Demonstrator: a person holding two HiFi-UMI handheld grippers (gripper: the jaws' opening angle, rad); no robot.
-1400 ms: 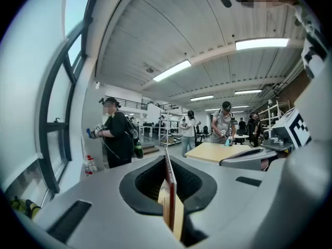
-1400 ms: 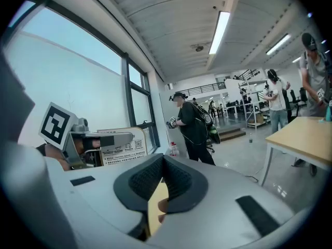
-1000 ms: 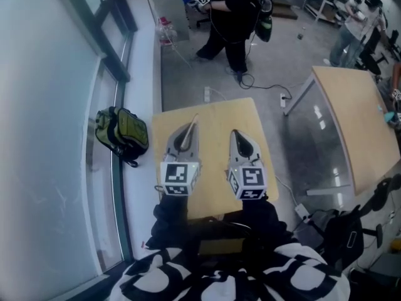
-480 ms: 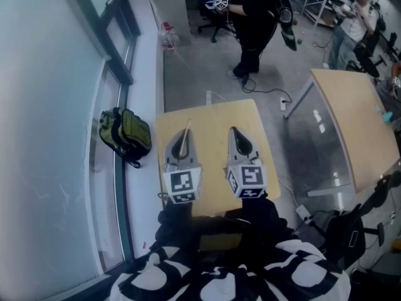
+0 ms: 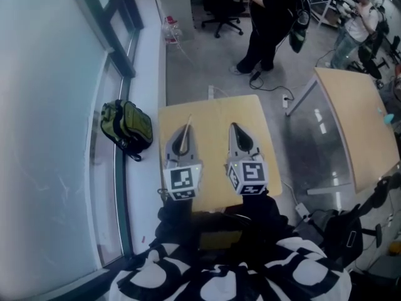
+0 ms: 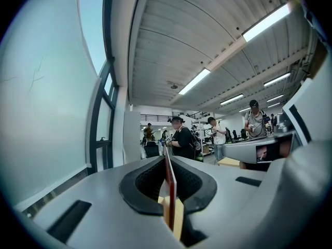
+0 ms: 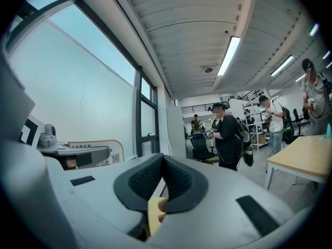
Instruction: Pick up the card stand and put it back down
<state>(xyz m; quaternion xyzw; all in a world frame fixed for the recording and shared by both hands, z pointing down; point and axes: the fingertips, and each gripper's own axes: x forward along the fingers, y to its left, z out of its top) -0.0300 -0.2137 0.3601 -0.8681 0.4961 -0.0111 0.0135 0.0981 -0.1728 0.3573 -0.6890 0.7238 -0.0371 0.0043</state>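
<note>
In the head view both grippers hover side by side over a small wooden table [image 5: 213, 113]. My left gripper [image 5: 185, 130] is shut on the card stand [image 5: 188, 122], a thin flat piece that pokes out past the tips. The left gripper view shows the card stand [image 6: 169, 188] edge-on, reddish-brown, clamped between the black pads of the left gripper [image 6: 167, 158]. My right gripper [image 5: 235, 129] is shut with nothing in it. In its own view the right gripper [image 7: 163, 158] has its pads meeting at the tips.
A green backpack [image 5: 127, 127] lies on the floor left of the table, against the window wall. A second wooden table [image 5: 357, 118] stands at the right. A person in black [image 5: 272, 17] stands beyond, cables run across the floor, and a black bag [image 5: 341, 234] sits at lower right.
The left gripper has shifted slightly over the table, still holding the card stand. The person in black at the back has walked to the right.
</note>
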